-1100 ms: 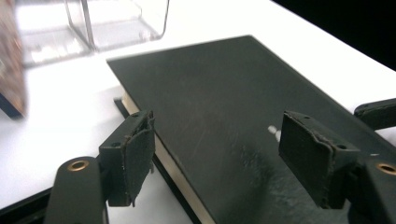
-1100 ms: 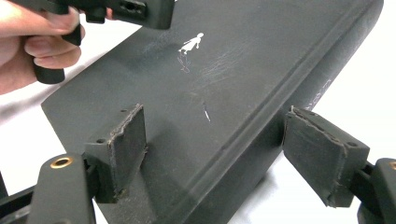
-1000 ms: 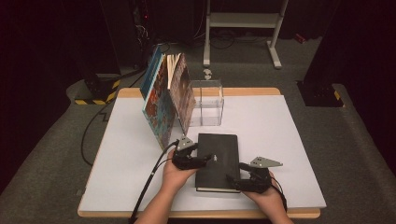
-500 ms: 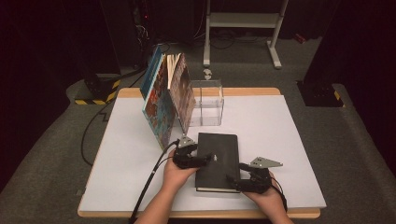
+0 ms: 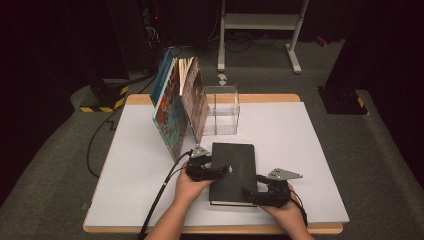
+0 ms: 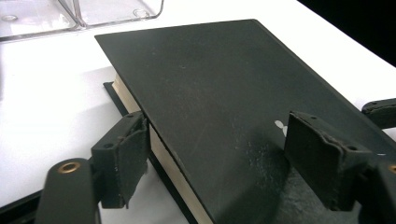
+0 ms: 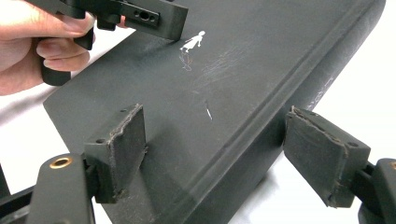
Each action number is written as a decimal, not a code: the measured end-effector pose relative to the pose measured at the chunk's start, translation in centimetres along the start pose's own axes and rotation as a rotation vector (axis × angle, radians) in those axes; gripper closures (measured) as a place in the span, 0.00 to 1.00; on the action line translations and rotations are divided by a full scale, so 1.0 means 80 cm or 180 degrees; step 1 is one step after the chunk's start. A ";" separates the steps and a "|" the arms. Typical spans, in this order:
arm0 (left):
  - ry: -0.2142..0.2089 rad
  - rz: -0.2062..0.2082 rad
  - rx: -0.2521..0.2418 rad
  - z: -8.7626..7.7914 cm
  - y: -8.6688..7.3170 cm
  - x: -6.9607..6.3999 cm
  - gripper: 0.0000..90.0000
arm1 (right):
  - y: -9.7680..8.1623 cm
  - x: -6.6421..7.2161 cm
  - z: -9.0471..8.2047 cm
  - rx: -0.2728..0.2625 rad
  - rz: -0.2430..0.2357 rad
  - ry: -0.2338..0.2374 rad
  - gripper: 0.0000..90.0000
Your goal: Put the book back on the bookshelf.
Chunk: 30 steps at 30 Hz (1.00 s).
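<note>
The black hardcover book (image 5: 233, 172) is lying flat on the white table (image 5: 310, 150), near the person's edge and roughly in the middle. Its cover is looking scuffed, and there's a tiny white figure (image 7: 193, 40) printed on it. In the left gripper view the cream page edge (image 6: 161, 154) is showing along the book's left side, with the front cover sitting slightly lifted over the pages there.

The left gripper (image 5: 210, 171) is sitting at the book's left edge, held in the left hand (image 5: 192, 187). Its jaws are spread wide: one pad is down beside the page edge, the other is hovering over the cover, so it's straddling that edge without pinching anything.

The right gripper (image 5: 265, 195) is working at the near right corner, held in the right hand (image 5: 290, 215). Its jaws are spread too, one pad over the cover and one out past the spine (image 7: 280, 107) side, and I can't see either pad actually pressing the book.

Just behind the book a clear plastic box (image 5: 221, 110) is standing on the table. Left of that, a few books (image 5: 180, 107) are standing on edge and leaning, colourful covers facing left. Cables (image 5: 160, 200) are trailing off the left gripper toward the table's near edge. Beyond the table a white metal stand (image 5: 260, 22) is sitting on the grey carpet.
</note>
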<state>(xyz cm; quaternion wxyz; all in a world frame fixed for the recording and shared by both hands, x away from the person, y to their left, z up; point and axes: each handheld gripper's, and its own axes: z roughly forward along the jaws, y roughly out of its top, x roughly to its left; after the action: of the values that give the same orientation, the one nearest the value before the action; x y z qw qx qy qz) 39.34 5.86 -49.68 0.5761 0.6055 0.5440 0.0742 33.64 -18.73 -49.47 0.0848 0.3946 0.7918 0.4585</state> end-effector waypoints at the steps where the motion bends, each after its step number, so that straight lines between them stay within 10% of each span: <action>1: 0.0005 0.0040 -0.0019 -0.001 0.000 -0.001 0.27 | 0.000 0.000 0.000 0.0000 0.0001 -0.0001 0.23; 8: 0.0005 0.0232 -0.0098 -0.006 0.006 -0.007 0.29 | 0.000 0.000 -0.002 -0.0022 0.0020 0.0013 0.24; 17: -0.0107 0.0074 -0.0183 -0.006 0.021 -0.001 0.43 | 0.001 -0.001 -0.004 -0.0053 0.0022 0.0029 0.24; 30: -0.0223 0.0187 -0.0192 -0.010 0.031 -0.009 0.47 | 0.003 -0.002 -0.007 -0.0069 0.0044 0.0054 0.24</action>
<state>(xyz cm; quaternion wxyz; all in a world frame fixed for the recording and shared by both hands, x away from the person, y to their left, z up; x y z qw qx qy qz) 39.89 6.46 -47.09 0.6103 0.6058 0.5031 0.0862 33.57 -19.14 -49.00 0.0791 0.3952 0.7847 0.4709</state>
